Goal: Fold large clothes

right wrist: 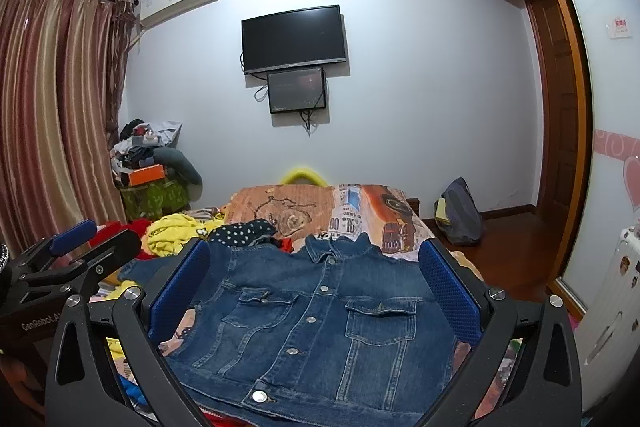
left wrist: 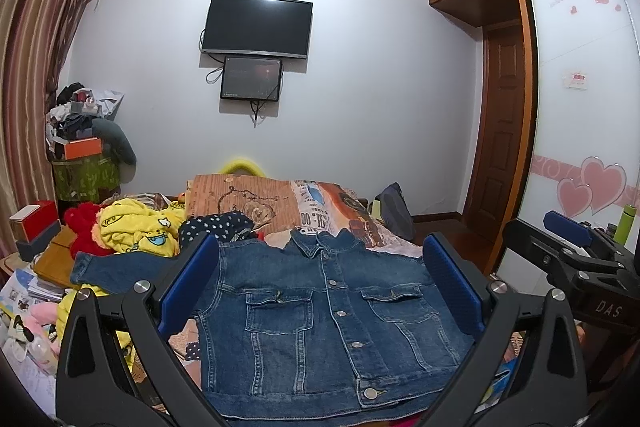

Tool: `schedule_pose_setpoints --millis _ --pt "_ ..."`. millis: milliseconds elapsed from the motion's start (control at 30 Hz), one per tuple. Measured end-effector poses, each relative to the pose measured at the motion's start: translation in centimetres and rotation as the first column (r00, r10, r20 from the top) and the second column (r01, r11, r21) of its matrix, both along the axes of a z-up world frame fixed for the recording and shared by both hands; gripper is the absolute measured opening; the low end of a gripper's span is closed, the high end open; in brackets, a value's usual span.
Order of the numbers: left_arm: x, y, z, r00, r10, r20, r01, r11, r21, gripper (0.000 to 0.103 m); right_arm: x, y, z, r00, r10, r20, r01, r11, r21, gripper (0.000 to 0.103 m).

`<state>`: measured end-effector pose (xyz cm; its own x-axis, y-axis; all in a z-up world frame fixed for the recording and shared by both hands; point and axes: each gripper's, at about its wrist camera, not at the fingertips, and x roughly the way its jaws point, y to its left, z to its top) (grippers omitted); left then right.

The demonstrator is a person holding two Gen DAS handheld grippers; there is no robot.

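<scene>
A blue denim jacket point(left wrist: 320, 311) lies flat on the bed, front up and buttoned, collar toward the far wall; it also shows in the right wrist view point(right wrist: 320, 315). Its left sleeve point(left wrist: 104, 267) stretches out to the left. My left gripper point(left wrist: 320, 267) is open and empty, held above the jacket with its blue pads on either side. My right gripper point(right wrist: 316, 267) is open and empty above the jacket too. The right gripper also shows at the right edge of the left wrist view point(left wrist: 576, 251). The left gripper shows at the left edge of the right wrist view point(right wrist: 76, 247).
The bed point(left wrist: 340, 211) has a patterned cover. Yellow clothes point(left wrist: 136, 231), a red plush point(left wrist: 84, 223) and a dotted dark garment point(left wrist: 216, 227) lie to the jacket's left. A cluttered heap point(left wrist: 84, 147) stands in the left corner. A wardrobe point(left wrist: 580, 107) and door are to the right.
</scene>
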<state>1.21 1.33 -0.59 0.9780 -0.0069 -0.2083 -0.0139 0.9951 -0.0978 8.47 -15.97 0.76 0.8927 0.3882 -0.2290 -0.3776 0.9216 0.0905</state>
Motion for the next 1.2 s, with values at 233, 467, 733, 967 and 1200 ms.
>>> schedule_pose_setpoints --millis 233,467,733,967,1200 --pt "2.3 1.4 -0.2 0.999 0.014 -0.03 -0.013 1.0 0.004 0.103 2.1 0.3 -0.5 0.999 -0.003 -0.034 0.003 1.0 -0.004 0.103" --pt "6.3 5.0 -0.5 0.991 0.105 -0.085 -0.103 0.994 0.022 0.103 5.8 0.9 -0.8 0.997 0.009 -0.077 -0.01 1.0 -0.01 0.103" --pt "12.3 13.2 -0.7 0.96 0.212 -0.185 -0.216 0.976 0.0 0.103 11.9 2.0 -0.6 0.992 0.04 -0.117 -0.044 0.998 -0.039 0.103" --pt "17.7 23.0 -4.0 0.892 0.276 -0.357 -0.314 0.948 -0.052 0.103 18.8 3.9 -1.9 0.976 0.091 -0.198 -0.121 0.983 -0.141 0.103" --pt "20.0 32.9 -11.8 0.801 0.22 -0.557 -0.405 0.884 -0.235 0.103 25.0 6.0 -6.8 0.918 0.086 -0.387 -0.193 0.949 -0.249 0.103"
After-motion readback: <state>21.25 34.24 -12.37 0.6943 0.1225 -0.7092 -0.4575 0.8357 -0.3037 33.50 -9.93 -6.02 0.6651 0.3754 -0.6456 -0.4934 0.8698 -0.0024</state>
